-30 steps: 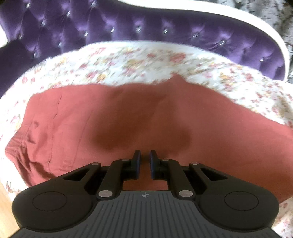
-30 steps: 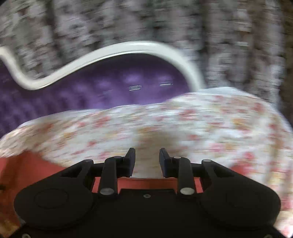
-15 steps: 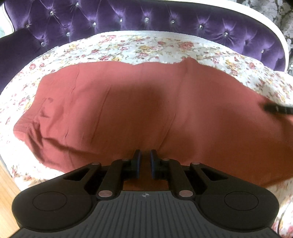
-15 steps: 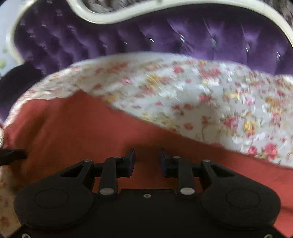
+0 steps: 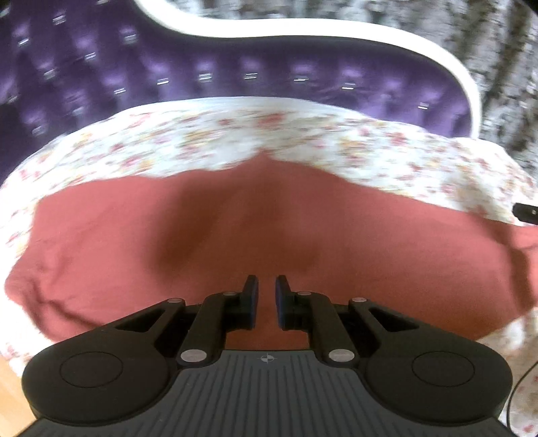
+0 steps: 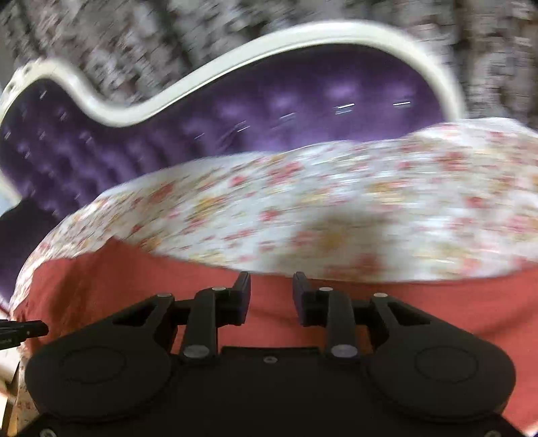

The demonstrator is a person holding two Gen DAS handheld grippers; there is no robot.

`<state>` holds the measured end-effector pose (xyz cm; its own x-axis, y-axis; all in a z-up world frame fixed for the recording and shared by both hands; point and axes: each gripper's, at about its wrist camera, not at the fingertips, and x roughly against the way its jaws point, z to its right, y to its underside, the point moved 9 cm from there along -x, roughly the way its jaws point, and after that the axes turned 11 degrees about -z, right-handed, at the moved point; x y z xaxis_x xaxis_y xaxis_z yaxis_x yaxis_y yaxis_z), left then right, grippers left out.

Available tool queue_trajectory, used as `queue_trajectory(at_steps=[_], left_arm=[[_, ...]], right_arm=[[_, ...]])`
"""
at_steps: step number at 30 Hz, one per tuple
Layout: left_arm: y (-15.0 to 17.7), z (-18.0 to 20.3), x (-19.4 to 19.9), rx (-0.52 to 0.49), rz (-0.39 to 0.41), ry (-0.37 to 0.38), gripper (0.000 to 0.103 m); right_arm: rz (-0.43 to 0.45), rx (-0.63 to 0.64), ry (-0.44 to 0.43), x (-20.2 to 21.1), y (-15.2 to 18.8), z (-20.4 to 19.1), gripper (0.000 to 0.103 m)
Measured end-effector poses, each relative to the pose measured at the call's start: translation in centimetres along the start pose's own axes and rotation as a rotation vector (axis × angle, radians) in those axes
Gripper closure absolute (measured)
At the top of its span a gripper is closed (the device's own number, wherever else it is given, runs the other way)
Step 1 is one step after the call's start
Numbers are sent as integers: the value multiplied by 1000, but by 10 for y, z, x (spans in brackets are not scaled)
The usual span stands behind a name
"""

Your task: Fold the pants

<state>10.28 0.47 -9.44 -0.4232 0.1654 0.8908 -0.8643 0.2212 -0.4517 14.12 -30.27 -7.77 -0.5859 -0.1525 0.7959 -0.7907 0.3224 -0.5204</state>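
Rust-red pants (image 5: 134,242) lie spread flat across a floral sheet (image 5: 336,144). My left gripper (image 5: 266,285) hovers over their near edge, its jaws a narrow gap apart with nothing pinched between them. In the right wrist view the pants (image 6: 134,285) fill the lower part, with the sheet (image 6: 336,201) beyond. Above the pants' far edge, my right gripper (image 6: 271,282) has its jaws opening and nothing between them. Each view catches the other gripper's tip: the right gripper (image 5: 526,212) at the right edge, the left gripper (image 6: 23,331) at the left edge.
A purple tufted backrest (image 5: 235,60) with a white curved frame (image 5: 336,30) rises behind the sheet. Grey patterned wallpaper (image 6: 168,40) lies beyond it. Wooden floor (image 5: 10,386) shows at the lower left, past the sheet's edge.
Both views have swung and blurred. The left view now shows more backrest and wall. The right view has shifted from over the pants toward their far edge and the sheet.
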Motion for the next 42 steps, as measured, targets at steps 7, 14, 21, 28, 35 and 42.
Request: queue_trajectory(at_steps=[7, 14, 21, 28, 35, 42], left_arm=[[-7, 89, -11, -136, -30, 79, 91], [-5, 151, -17, -236, -64, 105, 91], [3, 181, -25, -282, -105, 87, 91], [3, 201, -30, -318, -124, 71, 91], [2, 212, -37, -326, -144, 71, 91], [-7, 230, -44, -331, -142, 74, 91]], right_arm=[[39, -167, 137, 74, 30, 127, 58], [-3, -258, 146, 83, 52, 213, 58], [-45, -311, -27, 67, 77, 234, 54], [-26, -417, -173, 81, 88, 249, 54], [-62, -360, -165, 81, 100, 253, 49], [-55, -394, -350, 51, 77, 239, 57]])
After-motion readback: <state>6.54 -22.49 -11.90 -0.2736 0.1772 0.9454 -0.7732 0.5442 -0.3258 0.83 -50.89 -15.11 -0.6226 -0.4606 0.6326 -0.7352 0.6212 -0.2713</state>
